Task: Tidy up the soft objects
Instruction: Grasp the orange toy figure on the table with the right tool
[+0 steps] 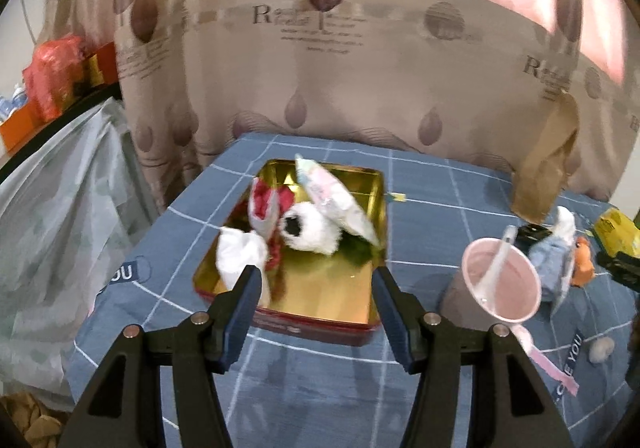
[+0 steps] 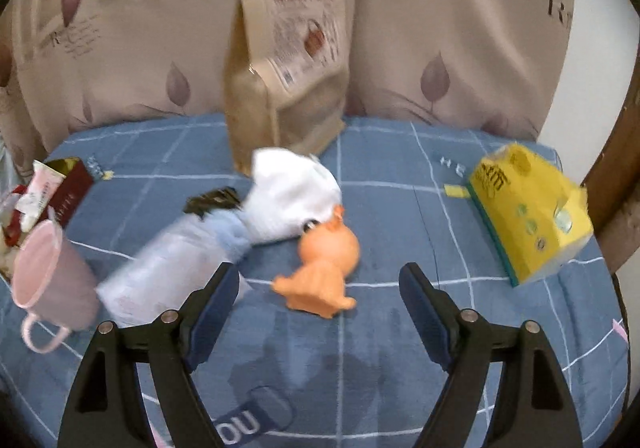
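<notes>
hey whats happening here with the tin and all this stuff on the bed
A person with a gripper in each hand is sorting soft things into a gold tin, which already holds several. Both grippers are open and empty: the left gripper over the tin, the right gripper near an orange toy and white sock.

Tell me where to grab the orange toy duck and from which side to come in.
Grip the orange toy duck across its round body, just below the head, coming from above with the open right gripper. It lies on the blue cloth with bare cloth on its right; the white sock crowds its head, so stay low on the body.
</notes>
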